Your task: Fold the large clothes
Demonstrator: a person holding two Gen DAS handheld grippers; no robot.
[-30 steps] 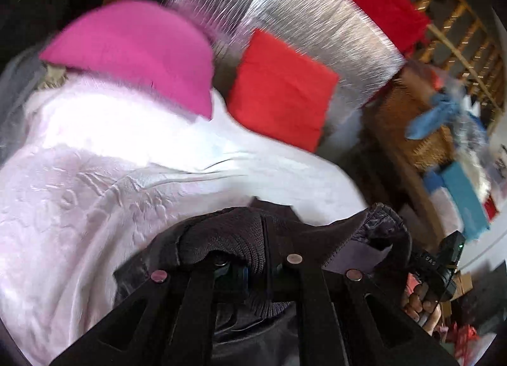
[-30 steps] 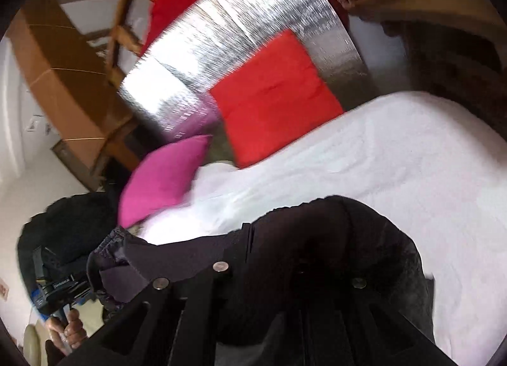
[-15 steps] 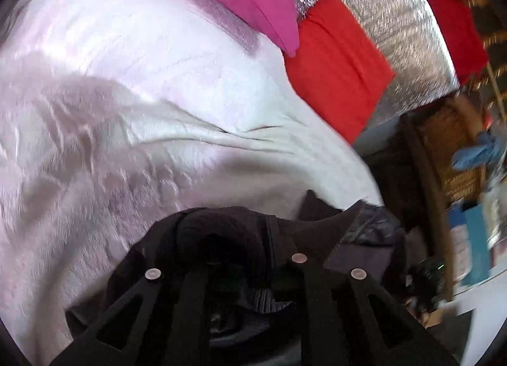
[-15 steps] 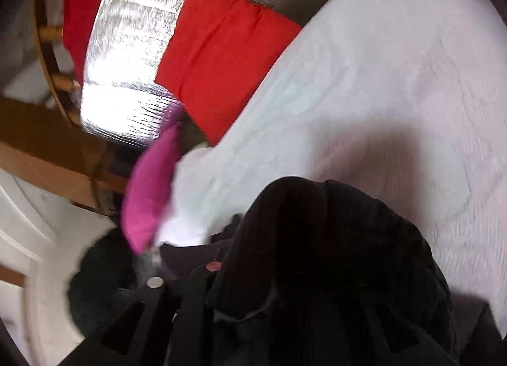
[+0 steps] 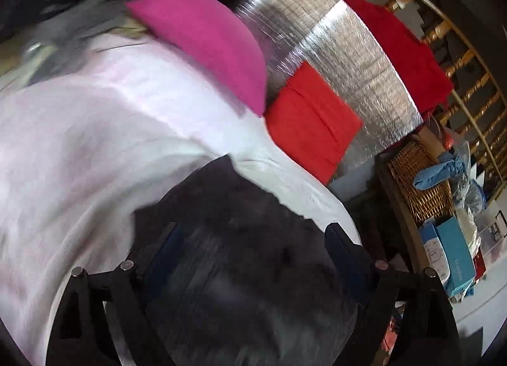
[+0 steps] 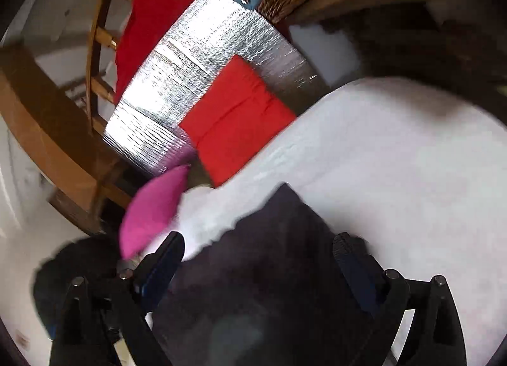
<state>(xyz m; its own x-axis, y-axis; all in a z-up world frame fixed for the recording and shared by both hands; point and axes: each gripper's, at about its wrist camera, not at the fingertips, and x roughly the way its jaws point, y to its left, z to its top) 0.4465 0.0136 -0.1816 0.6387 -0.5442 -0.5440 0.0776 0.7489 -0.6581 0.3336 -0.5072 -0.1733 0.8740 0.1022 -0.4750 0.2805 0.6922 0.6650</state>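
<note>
In the lower centre of the left wrist view, the dark garment point(image 5: 240, 239) lies spread on the white bed cover point(image 5: 95, 131), filling the space between the two fingers of the left hand-held gripper point(image 5: 250, 242). The jaws stand wide apart and grip nothing; the cloth passes beneath them. In this open stance, the gripper is probably positioned to take a fresh hold on the fabric. At upper left of the same frame, a pink cushion point(image 5: 202, 39) rests at the head of the bed; a red cushion point(image 5: 310, 121) leans against a silver foil panel point(image 5: 342, 58) to its right. These items are well apart from the garment, so the working area is unobstructed. A wicker basket point(image 5: 418, 182) stands at the right edge.

In the right wrist view, the right hand-held gripper point(image 6: 258, 248) is likewise fully open and holds nothing. The dark garment point(image 6: 279, 271) lies flat between its fingers, one corner pointing toward the upper centre of the frame. The flat lay suggests that a fold has been set down on the bed. The white bed cover point(image 6: 396, 182) occupies the right of the frame. Motion blur prevents identification of garment type or fold lines.
</note>
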